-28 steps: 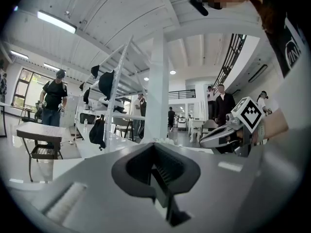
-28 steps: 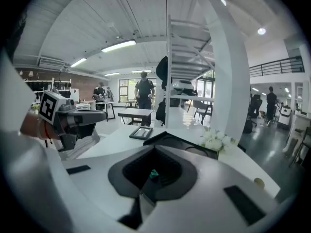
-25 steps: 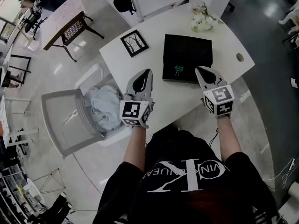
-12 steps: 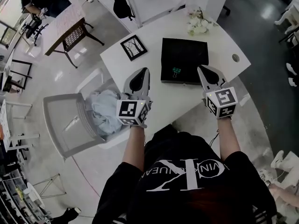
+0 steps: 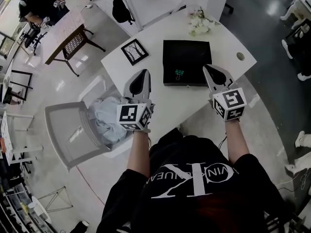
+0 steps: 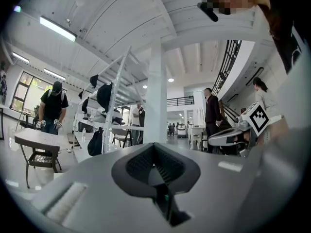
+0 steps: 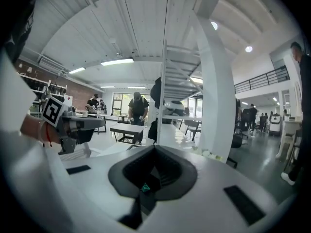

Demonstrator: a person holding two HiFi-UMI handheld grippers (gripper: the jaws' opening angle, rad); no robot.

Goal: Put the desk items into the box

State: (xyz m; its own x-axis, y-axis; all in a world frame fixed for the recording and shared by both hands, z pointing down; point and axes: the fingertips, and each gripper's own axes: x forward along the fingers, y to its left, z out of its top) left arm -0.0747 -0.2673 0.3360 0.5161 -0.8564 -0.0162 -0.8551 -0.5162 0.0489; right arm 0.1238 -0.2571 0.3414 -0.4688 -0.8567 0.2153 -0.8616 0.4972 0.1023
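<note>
You have one black box [image 5: 187, 57] and one green clip [image 5: 180, 73] at its near edge, between left gripper [image 5: 144, 72] and right gripper [image 5: 206, 68], touching neither; both pairs of fingers [image 5: 139, 85] are closed, empty.

We see a glossy pale floor [image 5: 53, 76] around the white desk [image 5: 223, 47]; left of it stands a grey chair [image 5: 68, 140], farther left a wooden table [image 5: 65, 25] (brown-topped).

Black T-shirt [image 5: 192, 188], grey left gripper [image 5: 144, 73], right gripper [image 5: 208, 68]
</note>
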